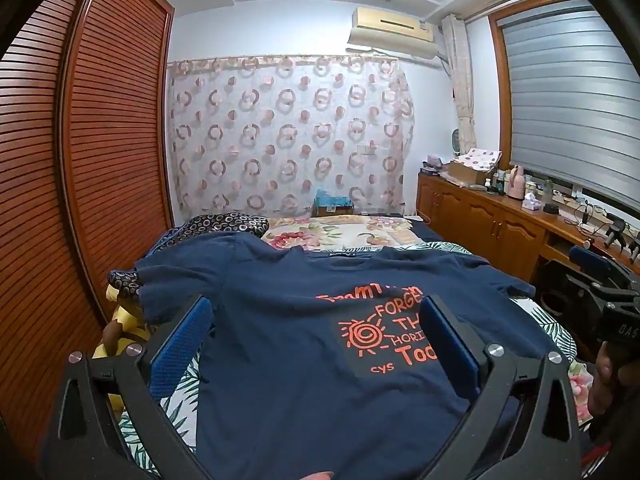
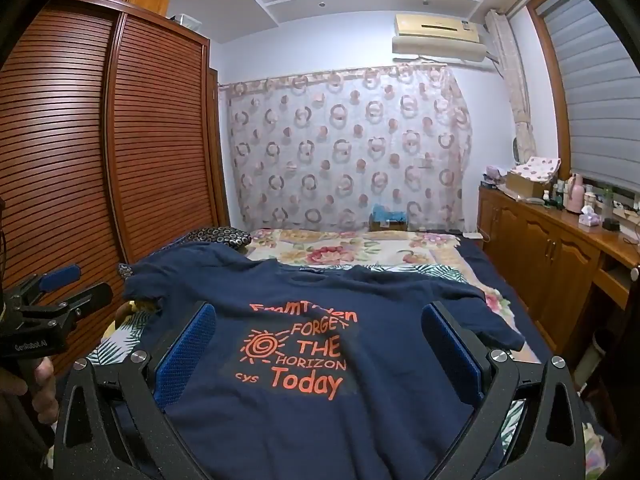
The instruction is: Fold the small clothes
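Bed (image 2: 460, 256) under spread navy T-shirt (image 2: 360, 420)

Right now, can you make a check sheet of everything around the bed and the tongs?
Surface: bed with flowery and leafy covers.
Job's things: navy T-shirt spread flat, orange print up, collar toward the far end; not yet folded.
Clutter: dark ring-patterned cloth by the left sleeve; bottles and boxes on the wooden sideboard.
Tongs: left tongs open above the shirt; right tongs open above the shirt; neither grips anything.
Cables: some wires on the sideboard top.
Surroundings: slatted wardrobe on the left, circle-print curtain behind, air conditioner above it, window blind on the right.
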A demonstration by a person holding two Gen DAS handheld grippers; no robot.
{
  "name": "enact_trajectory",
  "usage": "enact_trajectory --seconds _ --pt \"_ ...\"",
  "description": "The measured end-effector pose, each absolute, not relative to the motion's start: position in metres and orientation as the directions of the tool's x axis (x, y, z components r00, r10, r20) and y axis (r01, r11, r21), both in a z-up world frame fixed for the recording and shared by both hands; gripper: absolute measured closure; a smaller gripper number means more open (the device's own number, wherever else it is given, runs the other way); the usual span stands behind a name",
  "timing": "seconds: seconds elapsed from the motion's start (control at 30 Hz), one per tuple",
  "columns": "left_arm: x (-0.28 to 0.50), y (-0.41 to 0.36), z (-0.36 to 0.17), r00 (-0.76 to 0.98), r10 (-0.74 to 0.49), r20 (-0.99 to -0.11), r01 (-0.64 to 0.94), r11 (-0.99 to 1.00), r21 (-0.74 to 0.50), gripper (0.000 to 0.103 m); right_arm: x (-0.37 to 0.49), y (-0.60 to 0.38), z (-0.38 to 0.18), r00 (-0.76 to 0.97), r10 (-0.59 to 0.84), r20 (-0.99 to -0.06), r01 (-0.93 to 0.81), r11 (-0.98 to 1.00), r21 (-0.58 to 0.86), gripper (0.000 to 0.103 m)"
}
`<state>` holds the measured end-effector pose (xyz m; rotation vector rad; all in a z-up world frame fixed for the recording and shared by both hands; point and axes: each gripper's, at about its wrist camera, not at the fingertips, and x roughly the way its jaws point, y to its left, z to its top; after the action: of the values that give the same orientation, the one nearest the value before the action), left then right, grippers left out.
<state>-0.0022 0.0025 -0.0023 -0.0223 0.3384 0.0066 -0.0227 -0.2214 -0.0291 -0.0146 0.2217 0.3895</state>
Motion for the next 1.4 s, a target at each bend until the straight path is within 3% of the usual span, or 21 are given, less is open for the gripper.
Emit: enact_trajectory --seconds 1.4 --pt "0.007 0.001 -0.005 0.943 0.005 -0.334 -0.012 1.000 -0.019 0.000 -0.022 -0.220 -0.030 0.901 0.374 -0.220 -0.375 0.926 0.038 0.000"
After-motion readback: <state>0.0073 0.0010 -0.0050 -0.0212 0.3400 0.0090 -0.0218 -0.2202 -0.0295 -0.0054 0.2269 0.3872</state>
